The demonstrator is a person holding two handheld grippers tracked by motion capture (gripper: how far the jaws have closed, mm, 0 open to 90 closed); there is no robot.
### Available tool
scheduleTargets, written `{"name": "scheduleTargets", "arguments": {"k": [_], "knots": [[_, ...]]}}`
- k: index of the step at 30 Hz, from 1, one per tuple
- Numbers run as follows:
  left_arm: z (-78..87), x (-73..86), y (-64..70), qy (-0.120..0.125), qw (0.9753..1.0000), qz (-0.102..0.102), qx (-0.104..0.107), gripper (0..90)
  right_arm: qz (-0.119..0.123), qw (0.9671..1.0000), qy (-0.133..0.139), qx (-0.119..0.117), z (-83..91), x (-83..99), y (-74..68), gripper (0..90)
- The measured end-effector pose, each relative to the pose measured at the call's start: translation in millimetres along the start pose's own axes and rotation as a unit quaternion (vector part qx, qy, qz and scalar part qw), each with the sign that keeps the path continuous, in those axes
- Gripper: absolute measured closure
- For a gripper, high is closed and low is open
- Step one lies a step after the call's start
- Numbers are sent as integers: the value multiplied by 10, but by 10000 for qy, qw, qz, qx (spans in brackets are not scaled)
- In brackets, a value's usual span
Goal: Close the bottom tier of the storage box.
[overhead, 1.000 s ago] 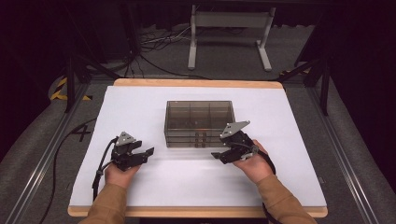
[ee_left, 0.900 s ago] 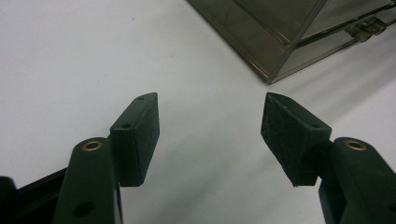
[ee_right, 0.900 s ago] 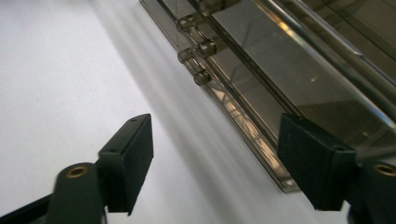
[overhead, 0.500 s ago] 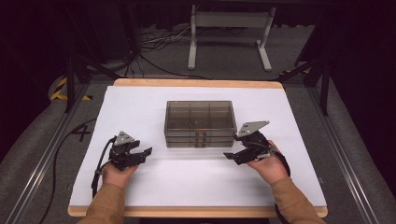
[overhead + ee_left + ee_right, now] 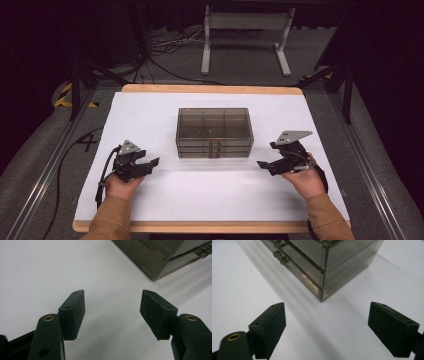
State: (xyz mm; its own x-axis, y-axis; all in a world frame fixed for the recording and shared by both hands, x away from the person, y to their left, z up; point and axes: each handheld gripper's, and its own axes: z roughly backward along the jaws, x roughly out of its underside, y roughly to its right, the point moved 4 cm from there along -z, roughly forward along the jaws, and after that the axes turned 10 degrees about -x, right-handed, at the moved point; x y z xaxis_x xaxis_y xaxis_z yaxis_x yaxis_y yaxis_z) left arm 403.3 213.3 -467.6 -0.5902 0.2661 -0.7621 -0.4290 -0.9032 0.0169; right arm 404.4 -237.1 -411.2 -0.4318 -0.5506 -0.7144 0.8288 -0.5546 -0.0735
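Two claws hang wide and empty: left claw (image 5: 150, 163) at 7 o'clock, right claw (image 5: 264, 165) at 5 o'clock of the drawer box (image 5: 214, 132) mid-tabletop (image 5: 150, 110); approach step, next needs reaching a drawer handle (image 5: 280, 257)

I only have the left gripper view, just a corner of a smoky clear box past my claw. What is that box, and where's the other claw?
Observer: It's a smoky three-drawer organizer box in the middle of the white table, drawer fronts facing the person.
Operator: And the other claw?
Observer: The right claw sits off the box's front right corner, apart from it, jaws open.
Operator: Are the drawers shut?
Observer: The right gripper view shows the drawer handles lined up one above another, fronts flush.
Operator: Anything inside?
Observer: From above, the top is divided into compartments; contents are too dim to tell.
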Motion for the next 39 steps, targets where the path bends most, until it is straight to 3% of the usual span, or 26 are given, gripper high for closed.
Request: {"name": "scheduleTargets", "arguments": {"k": [5,12,21,39], "knots": [[29,24,-60,-50,10000,-74,-9,368,-134,9998,61,98,51,92,93,134],[100,57,-213,-54,9999,57,-72,366,-398,9987,143,278,90,268,271,95],[113,101,-312,-143,9997,2,-182,361,-584,9974,233,362,16,456,436,0],[51,138,-314,-249,9996,-68,-140,357,-601,9969,231,449,-88,618,474,2]]}}
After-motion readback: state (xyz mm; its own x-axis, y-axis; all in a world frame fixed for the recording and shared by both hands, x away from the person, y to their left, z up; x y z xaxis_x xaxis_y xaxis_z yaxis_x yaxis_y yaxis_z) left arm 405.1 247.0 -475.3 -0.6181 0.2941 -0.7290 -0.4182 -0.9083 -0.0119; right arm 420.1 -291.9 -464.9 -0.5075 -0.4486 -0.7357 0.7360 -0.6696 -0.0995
